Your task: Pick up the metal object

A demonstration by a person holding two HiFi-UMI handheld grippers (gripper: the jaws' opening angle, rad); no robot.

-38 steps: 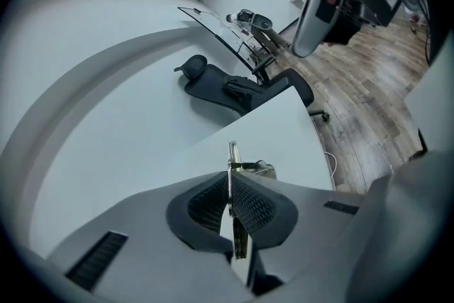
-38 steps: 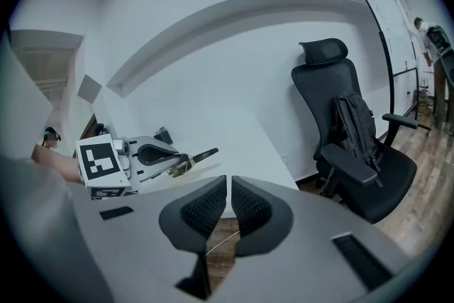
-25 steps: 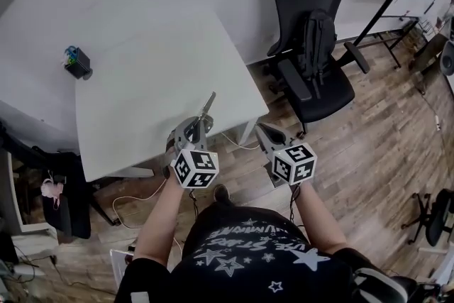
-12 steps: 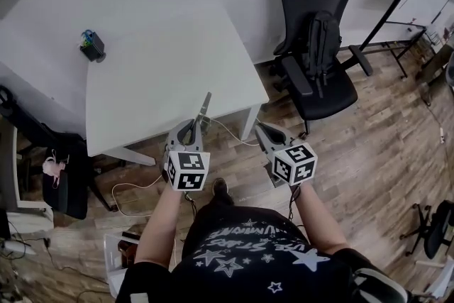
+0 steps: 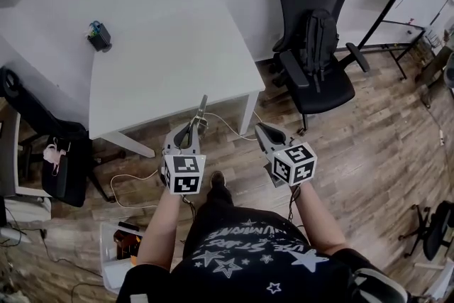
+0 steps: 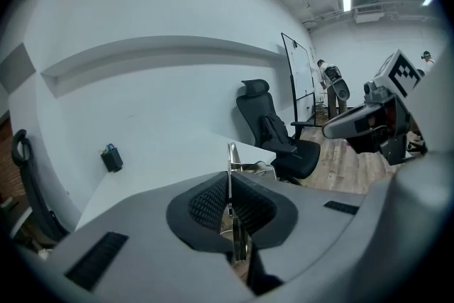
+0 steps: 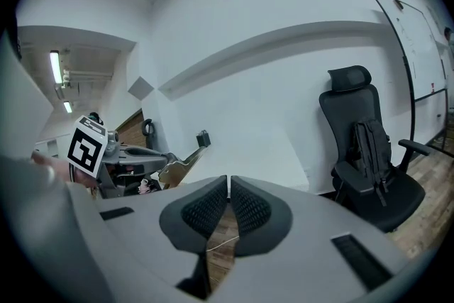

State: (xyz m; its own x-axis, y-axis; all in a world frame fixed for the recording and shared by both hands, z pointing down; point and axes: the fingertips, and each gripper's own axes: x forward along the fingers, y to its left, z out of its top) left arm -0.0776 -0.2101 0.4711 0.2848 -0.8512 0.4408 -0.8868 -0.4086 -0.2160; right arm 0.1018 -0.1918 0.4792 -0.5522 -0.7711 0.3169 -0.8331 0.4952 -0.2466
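Observation:
The metal object (image 5: 201, 111) is a thin flat silvery strip. My left gripper (image 5: 193, 130) is shut on its lower end, and the strip sticks out forward toward the front edge of the white table (image 5: 163, 60). In the left gripper view the strip (image 6: 230, 156) stands edge-on between the ribbed pads (image 6: 207, 204). My right gripper (image 5: 261, 131) is held beside it over the wooden floor, shut with nothing between its pads (image 7: 250, 206). From the right gripper view, the left gripper (image 7: 145, 161) shows at the left.
A small black holder (image 5: 99, 34) with coloured items sits at the table's far left corner. A black office chair (image 5: 316, 32) carrying a backpack stands to the right. A whiteboard stand (image 5: 397, 3) is at far right. A cable (image 5: 227, 128) trails on the floor under the table edge.
The view has drawn back from the table. Both grippers, the left one still holding the strip, now hang over the floor in front of the table edge rather than over the tabletop.

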